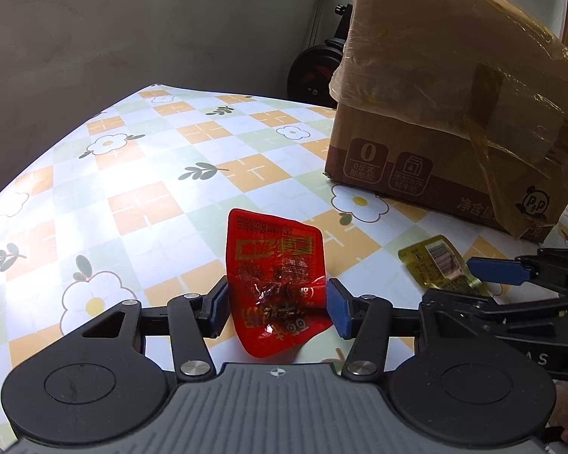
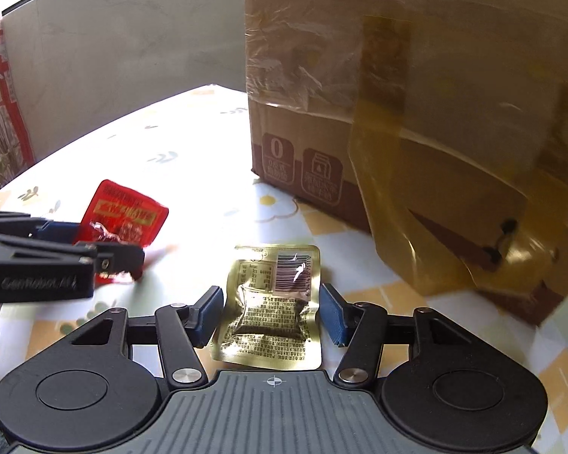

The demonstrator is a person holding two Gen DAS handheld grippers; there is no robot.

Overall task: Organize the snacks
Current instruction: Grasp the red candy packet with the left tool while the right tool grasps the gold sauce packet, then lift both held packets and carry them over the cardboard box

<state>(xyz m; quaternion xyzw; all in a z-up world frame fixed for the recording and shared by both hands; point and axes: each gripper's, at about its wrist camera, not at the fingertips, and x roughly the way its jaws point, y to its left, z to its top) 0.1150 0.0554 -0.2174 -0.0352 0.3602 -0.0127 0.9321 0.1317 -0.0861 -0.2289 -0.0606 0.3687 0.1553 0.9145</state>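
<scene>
A red snack packet (image 1: 280,265) stands crumpled between the blue pads of my left gripper (image 1: 276,306), which is shut on its two side edges. It shows again as the red packet (image 2: 128,215) at the left of the right wrist view, pinched by the left gripper's fingers (image 2: 121,255). A gold foil snack packet (image 2: 272,310) with a barcode lies flat on the table between the pads of my right gripper (image 2: 270,314). The pads stand close beside its edges without squeezing it. In the left wrist view the gold packet (image 1: 431,261) lies under the right gripper's blue finger (image 1: 500,270).
A large taped cardboard box (image 2: 397,113) stands just beyond both packets, at the right in the left wrist view as the box (image 1: 435,113). The table wears a checked flower-pattern cloth (image 1: 151,189). A grey wall runs behind, and a dark wheeled object (image 1: 314,72) sits past the table edge.
</scene>
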